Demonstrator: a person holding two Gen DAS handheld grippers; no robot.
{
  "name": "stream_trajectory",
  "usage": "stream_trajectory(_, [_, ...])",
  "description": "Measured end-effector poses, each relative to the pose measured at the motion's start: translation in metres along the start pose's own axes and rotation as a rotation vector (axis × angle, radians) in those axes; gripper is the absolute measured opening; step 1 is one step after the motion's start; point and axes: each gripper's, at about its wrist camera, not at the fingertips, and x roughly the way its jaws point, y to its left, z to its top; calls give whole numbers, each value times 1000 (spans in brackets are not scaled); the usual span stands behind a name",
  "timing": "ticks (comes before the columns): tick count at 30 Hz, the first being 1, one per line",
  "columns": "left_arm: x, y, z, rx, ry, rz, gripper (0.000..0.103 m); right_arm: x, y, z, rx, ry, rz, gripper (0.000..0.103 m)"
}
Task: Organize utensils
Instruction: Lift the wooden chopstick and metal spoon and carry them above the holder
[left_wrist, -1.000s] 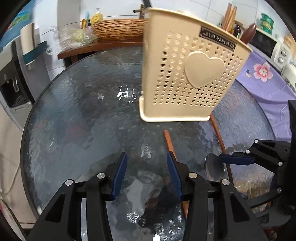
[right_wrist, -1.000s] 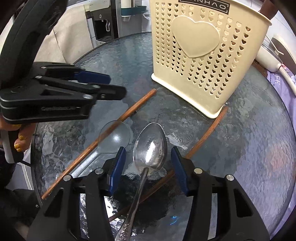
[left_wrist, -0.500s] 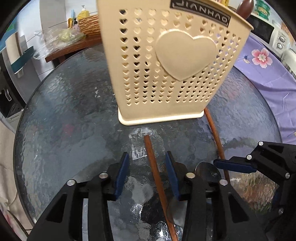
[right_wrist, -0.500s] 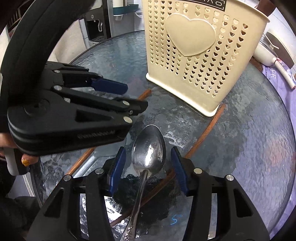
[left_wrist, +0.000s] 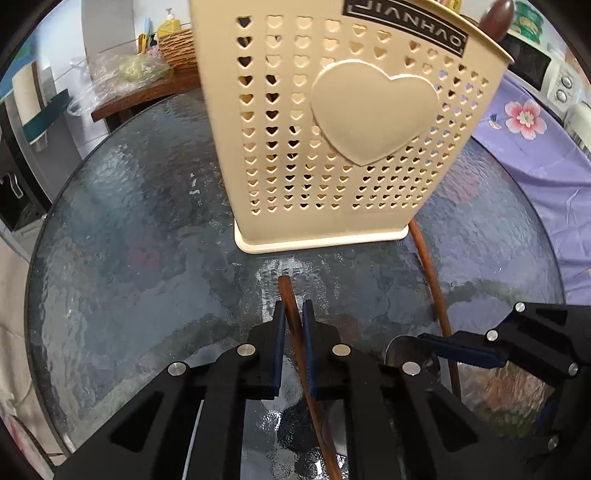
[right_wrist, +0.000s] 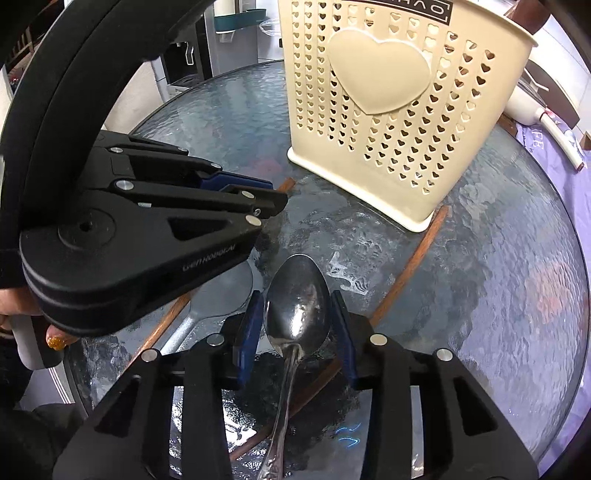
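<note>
Seemingly both tools are settling onto their utensils at once. From the left wrist view, the left gripper (left_wrist: 293, 345) has just been closing and now clamps a brown wooden chopstick (left_wrist: 295, 332) near its far end, pads pressed to both sides. That chopstick lies flat on the round textured glass table (left_wrist: 129, 258), its tip just short of the cream perforated utensil holder (left_wrist: 332, 147), which stands upright with a raised heart on its face. A second chopstick (left_wrist: 436, 295) runs from the holder's right corner toward the camera. Both sticks look thin, rigid and light; on hard glass they would likely roll or slide, so a grip near one end suits standing it into the holder, though the long free end may swing.

From the right wrist view, the right gripper (right_wrist: 297, 328) has just been closing around a metal spoon (right_wrist: 297, 299); its blue pads flank the bowl, and whether they already press on it cannot be told. This spoon is shiny, smooth and stiff, with an ornamented handle running back under the tool. Polished steel is probably slippery, and the curved bowl offers poor purchase; the neck might hold better. A grey spoon (right_wrist: 221, 295) lies beside it, partly under the left gripper.
</note>
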Motion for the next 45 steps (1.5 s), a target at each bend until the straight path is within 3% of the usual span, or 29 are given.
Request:
stream_trajectory(10, [-2, 12, 5, -52, -20, -25, 7, -8, -4, -15, 42, -44, 1, 37])
stream_trajectory(20, [-55, 30, 16, -104, -171, -60, 7, -58, -20, -26, 145, -257, 45, 37])
stream_trajectory(30, [-110, 28, 12, -111, -308, -81, 7, -100, -24, -30, 192, -390, 74, 37])
stream_trajectory(45, [-133, 23, 8, -102, -361, -79, 7, -111, -16, -22, 213, -423, 81, 37])
